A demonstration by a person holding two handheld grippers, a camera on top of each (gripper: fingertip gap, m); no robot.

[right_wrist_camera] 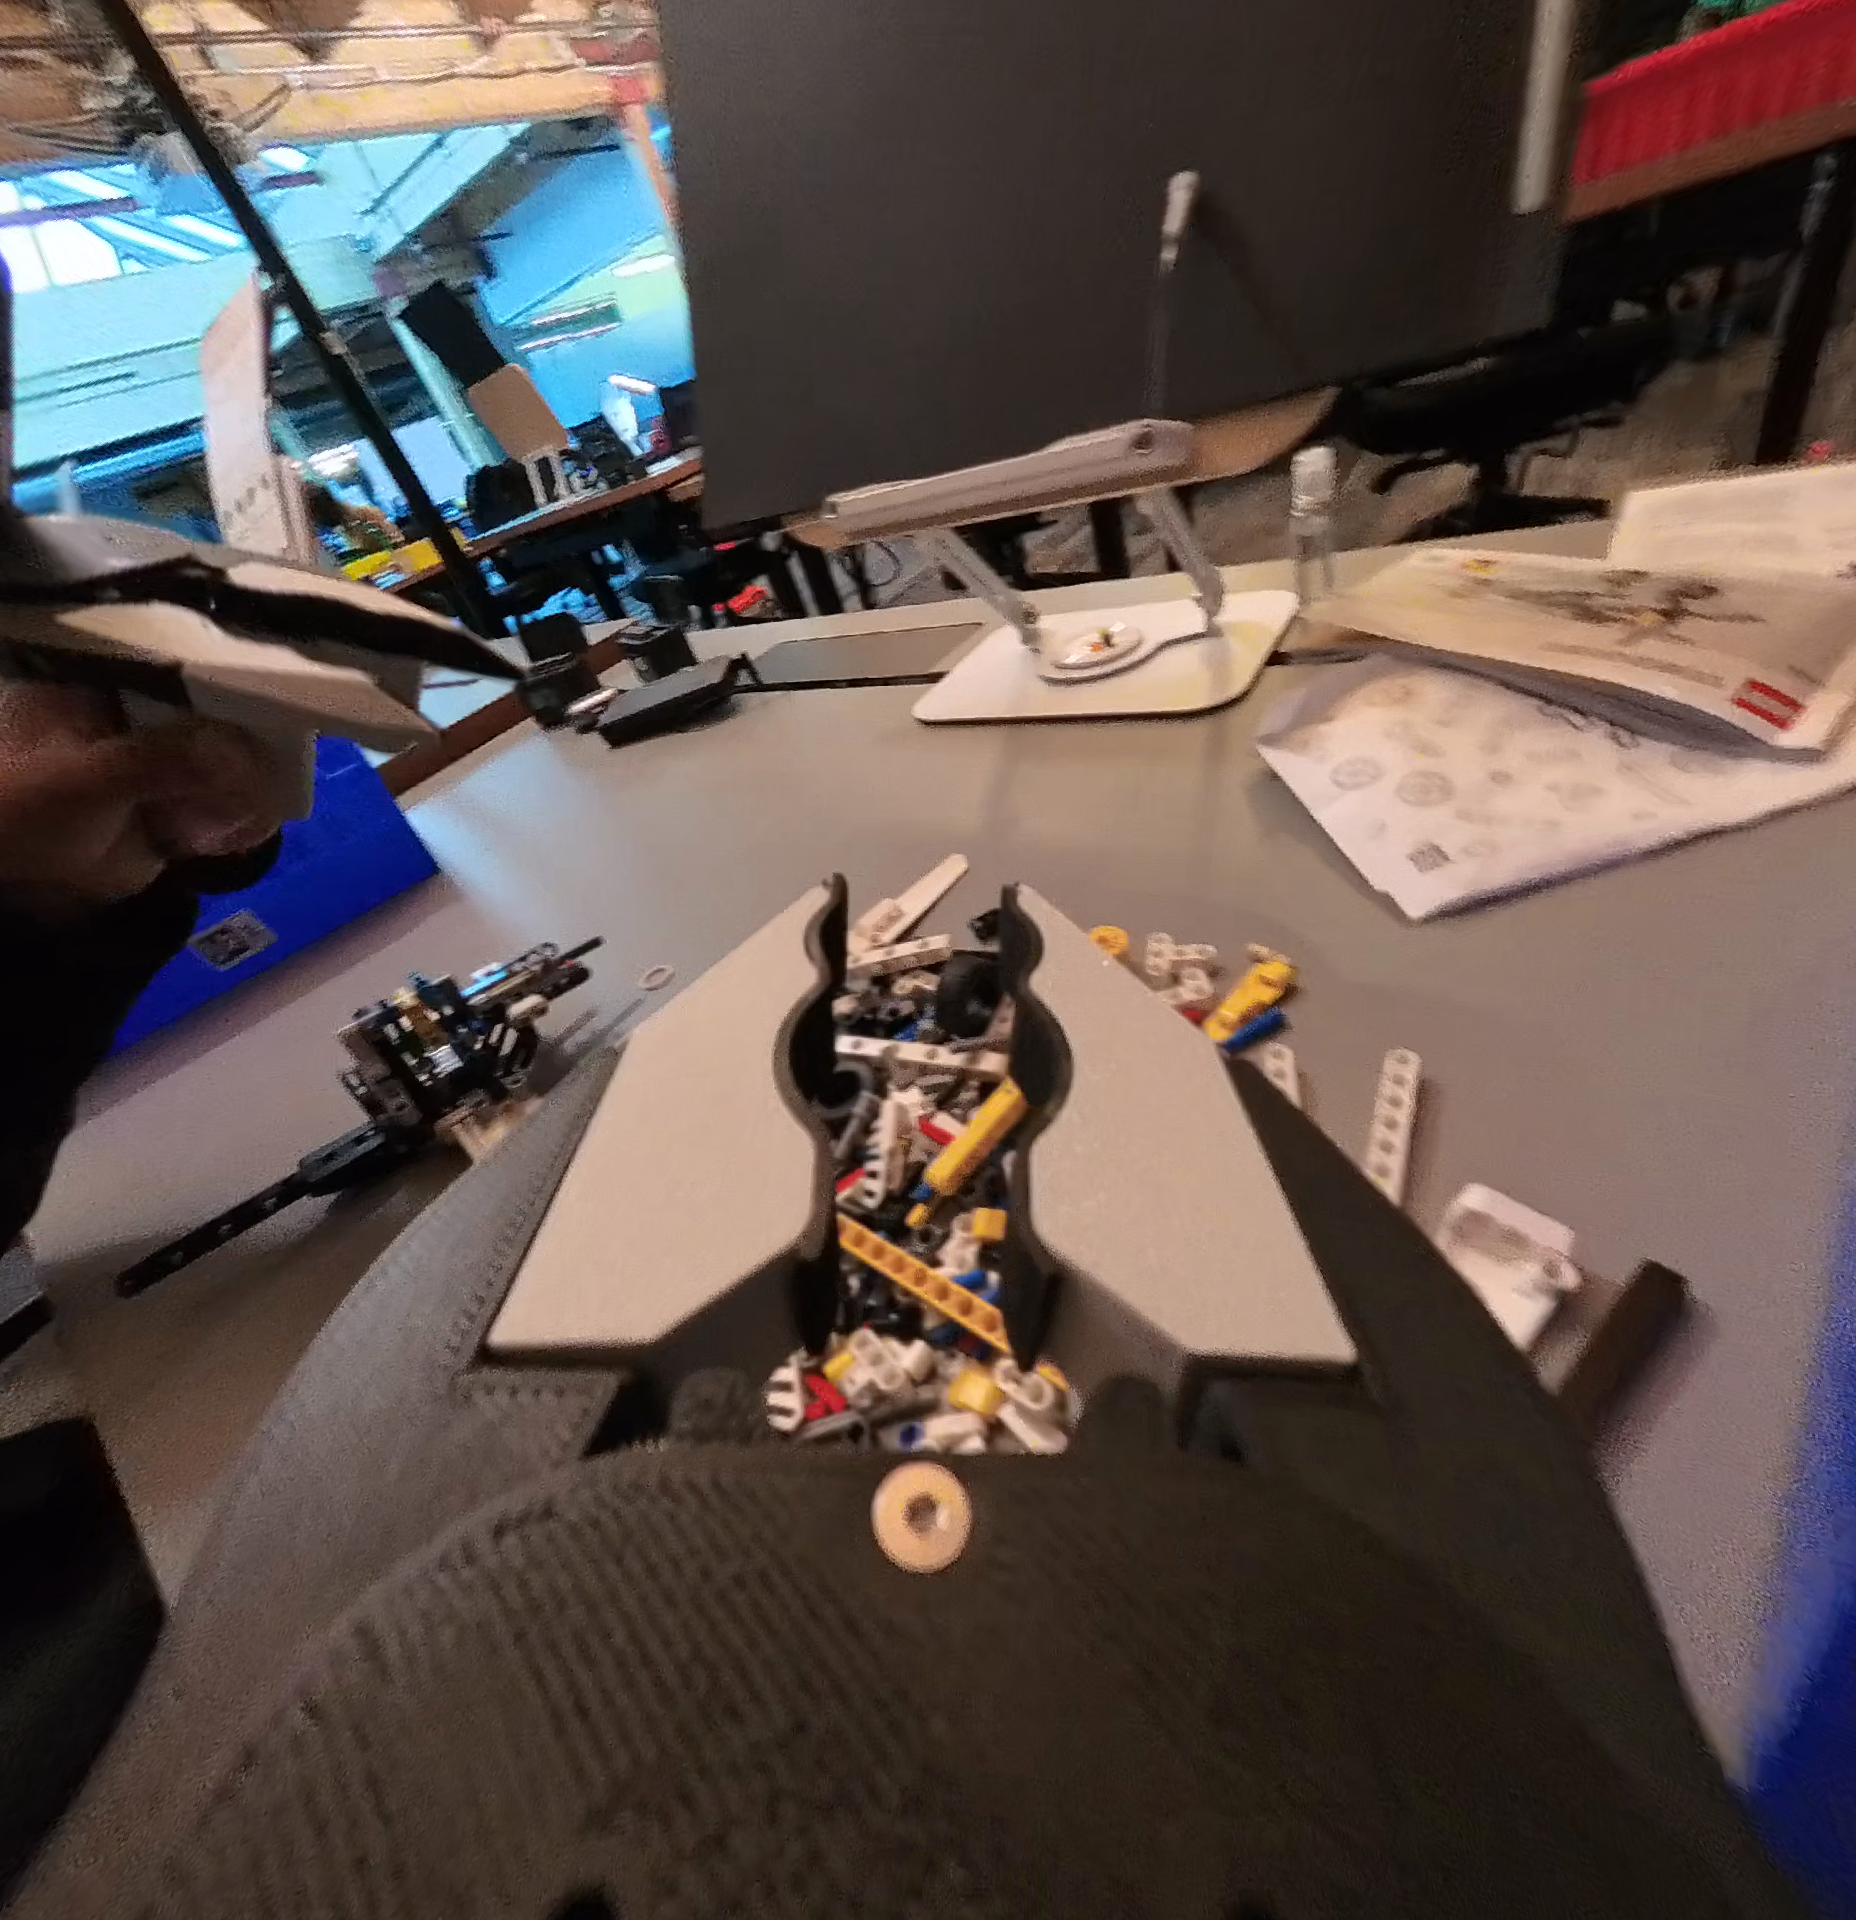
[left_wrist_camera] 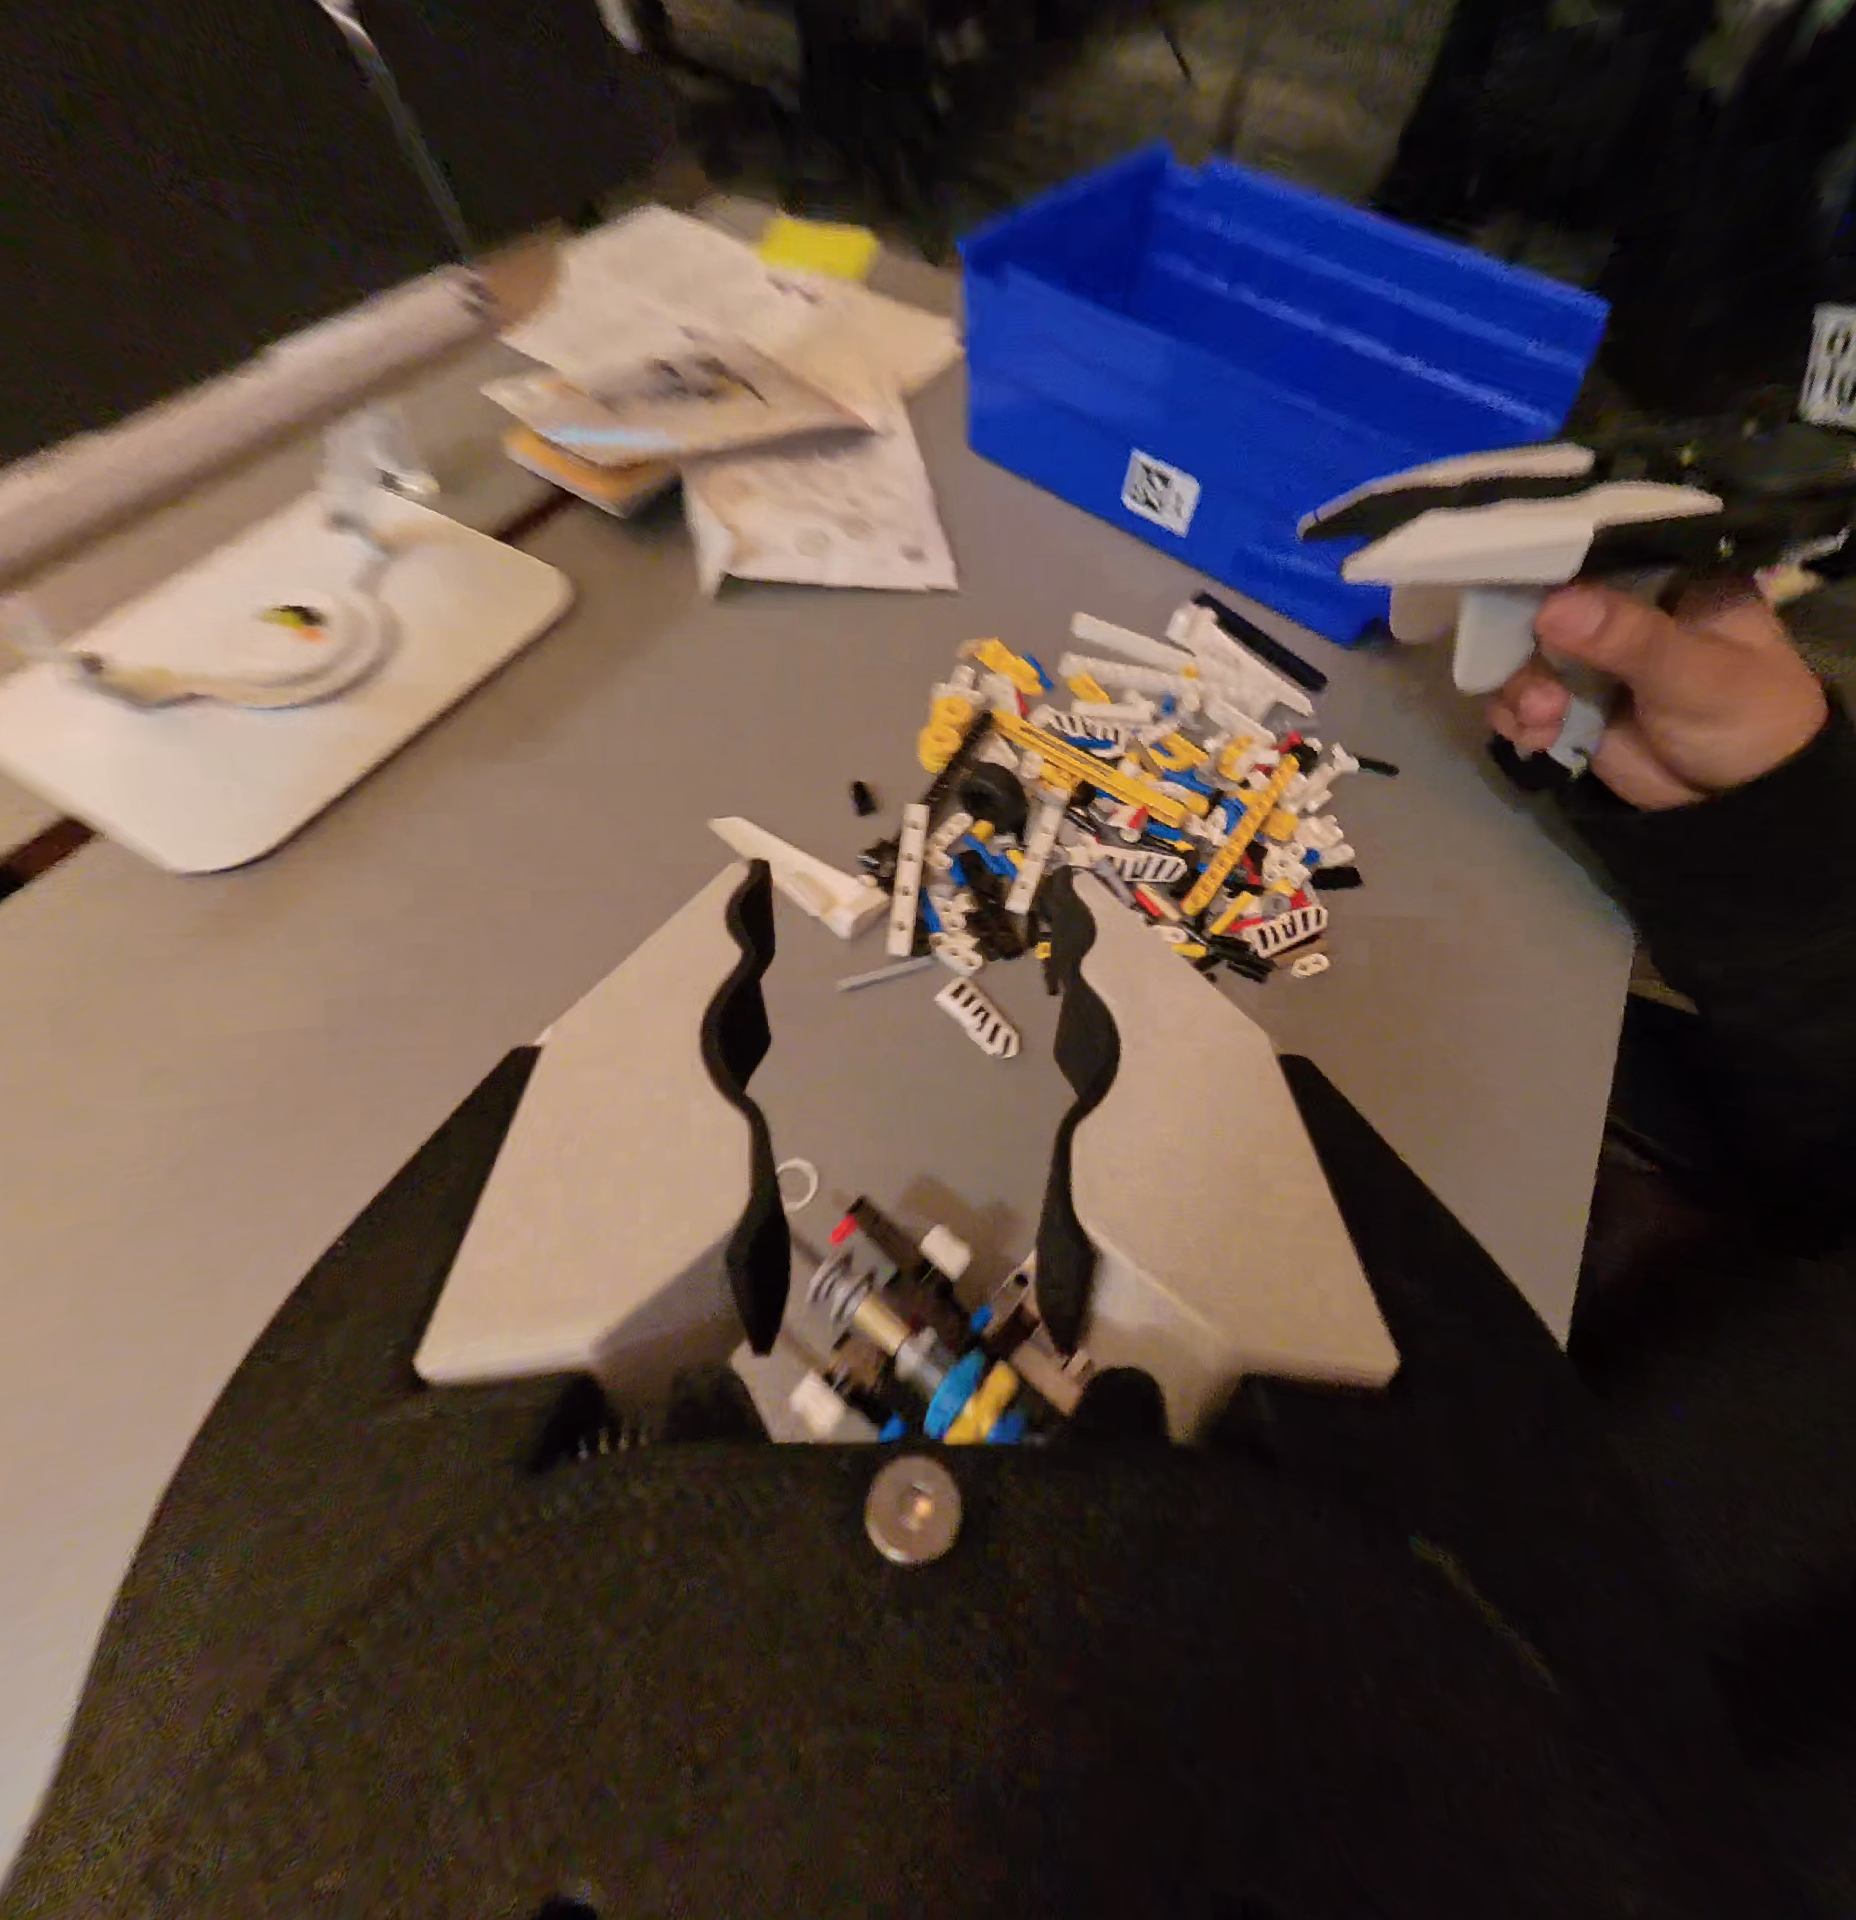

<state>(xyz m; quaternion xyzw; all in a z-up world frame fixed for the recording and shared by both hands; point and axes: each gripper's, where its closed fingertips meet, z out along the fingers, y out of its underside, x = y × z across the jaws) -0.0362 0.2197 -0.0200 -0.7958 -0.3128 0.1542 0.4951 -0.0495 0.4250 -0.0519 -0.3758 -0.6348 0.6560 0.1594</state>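
My left gripper (left_wrist_camera: 913,883) is open and empty above the grey table (left_wrist_camera: 384,1039). A small built model (left_wrist_camera: 924,1320) of black, blue and yellow parts lies on the table below the base of its fingers, not touched by them. A pile of loose white, yellow, blue and black bricks (left_wrist_camera: 1121,800) lies just beyond its fingertips, with a white panel piece (left_wrist_camera: 799,873) by the left tip. My right gripper (right_wrist_camera: 924,899) is partly open and hovers over the same pile (right_wrist_camera: 924,1153), with no brick pressed between its pads. The model (right_wrist_camera: 446,1039) lies to its left.
A blue bin (left_wrist_camera: 1267,364) stands behind the pile. Booklets and a printed sheet (left_wrist_camera: 716,374) lie at the back. A white monitor stand base (left_wrist_camera: 259,665) is at the left. A hand (left_wrist_camera: 1672,707) holds the right gripper. A small white ring (left_wrist_camera: 796,1184) lies near the model. There is about 20 centimetres between the tips of the two grippers.
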